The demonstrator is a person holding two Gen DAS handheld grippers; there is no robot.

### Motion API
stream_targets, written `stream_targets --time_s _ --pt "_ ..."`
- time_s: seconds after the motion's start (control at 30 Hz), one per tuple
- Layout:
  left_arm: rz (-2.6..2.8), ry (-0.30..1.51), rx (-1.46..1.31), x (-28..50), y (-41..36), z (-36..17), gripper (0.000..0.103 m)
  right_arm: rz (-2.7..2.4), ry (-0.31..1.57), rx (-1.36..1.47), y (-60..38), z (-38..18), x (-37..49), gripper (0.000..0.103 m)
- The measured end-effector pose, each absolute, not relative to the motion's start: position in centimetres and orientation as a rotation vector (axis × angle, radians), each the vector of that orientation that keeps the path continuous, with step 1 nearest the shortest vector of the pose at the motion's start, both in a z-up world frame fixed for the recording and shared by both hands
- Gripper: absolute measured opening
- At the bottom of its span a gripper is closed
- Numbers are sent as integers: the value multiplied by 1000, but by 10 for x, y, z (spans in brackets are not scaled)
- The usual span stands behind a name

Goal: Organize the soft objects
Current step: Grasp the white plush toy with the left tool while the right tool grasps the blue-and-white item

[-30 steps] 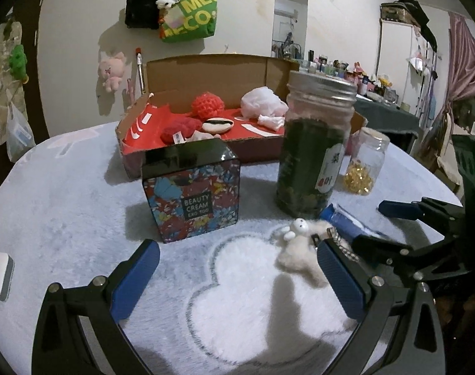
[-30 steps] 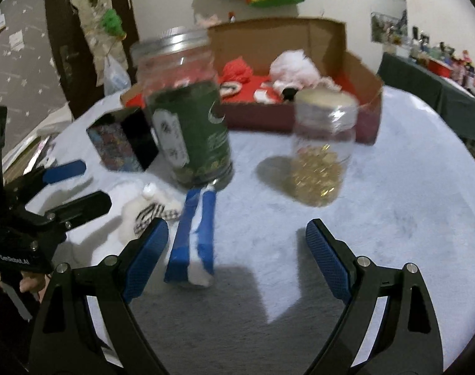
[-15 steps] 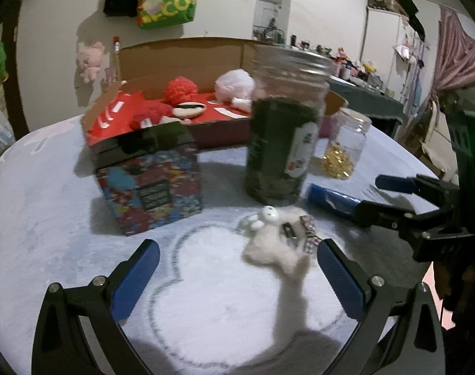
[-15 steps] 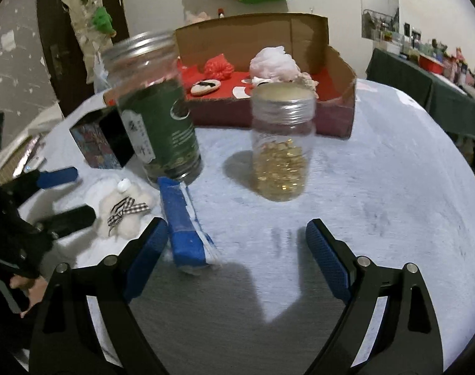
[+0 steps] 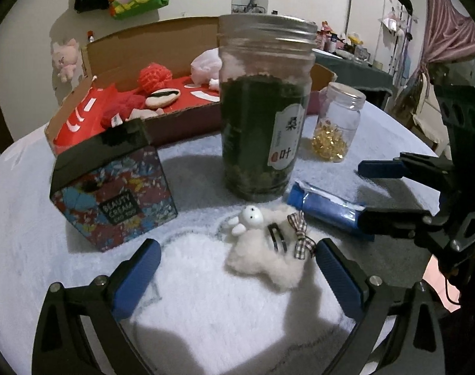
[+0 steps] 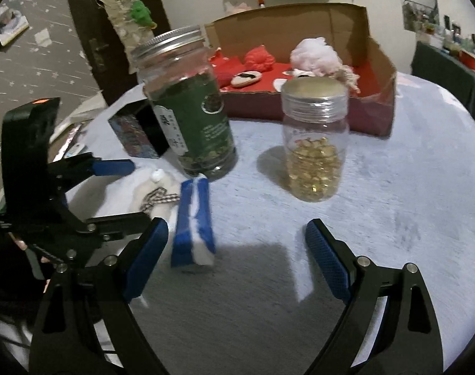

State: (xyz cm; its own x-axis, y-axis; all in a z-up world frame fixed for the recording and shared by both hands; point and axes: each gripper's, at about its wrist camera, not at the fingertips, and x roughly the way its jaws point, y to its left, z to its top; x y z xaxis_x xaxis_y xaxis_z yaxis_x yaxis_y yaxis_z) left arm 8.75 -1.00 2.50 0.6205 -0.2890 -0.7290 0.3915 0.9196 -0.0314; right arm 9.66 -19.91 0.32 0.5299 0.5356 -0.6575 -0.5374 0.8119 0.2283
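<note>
1. Table [image 5: 25,218] with a fuzzy pale blue cover holds everything here.
2. The small white fluffy toy animal with a checked bow [image 5: 265,250] lies on a white patch of the cover, near the front edge of the table. Nothing holds it.
3. The left gripper [image 5: 237,268] has its blue fingers spread wide. The toy lies between them, close to the right finger, but I cannot tell if it touches.
4. The right gripper [image 6: 237,243] is spread wide too and holds nothing. Its left finger is just beside the blue and white flat packet [image 6: 193,222].
5. That packet lies right next to the toy.
6. The tall clear jar of dark green leaves with a silver lid [image 5: 264,106] stands just behind the toy and the packet.
7. The small clear jar of golden beads [image 6: 315,143] stands to the right of the tall jar, apart from it.
8. The dark flowery square box marked BEAUTY CREAM [image 5: 112,184] sits to the left of the tall jar.
9. The open brown cardboard box with a red inside [image 5: 162,40] sits near the far edge of the table. In it are a red knitted ball [image 5: 154,76] and a pale pink fluffy lump [image 6: 315,57].
</note>
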Motion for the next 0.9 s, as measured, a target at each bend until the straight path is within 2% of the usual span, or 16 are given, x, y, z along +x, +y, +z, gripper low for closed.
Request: stream_targets --time_s 0.13,0.23,0.3,0.37,0.4,0.47,0.57,0.9 --pt "-415 816 166 91 -15 26 94 673 777 -35 -190 3 95 85" --pt "-442 815 185 89 -19 24 81 674 781 -72 -182 0 95 77" --pt "-477 811 185 85 -23 24 61 669 771 -95 -179 -1 93 58" --pt "-521 801 174 80 -24 25 47 679 763 -107 -176 -2 90 48" --pt "-519 796 173 79 -25 26 46 690 753 -115 -174 -2 87 34" --pt "-520 791 157 77 -23 27 43 700 745 -107 -173 -2 83 27" --pt "-533 778 118 72 -18 33 36 689 731 -81 -175 0 81 25" --pt "-522 762 89 69 -3 39 34 678 667 -32 -177 17 67 24"
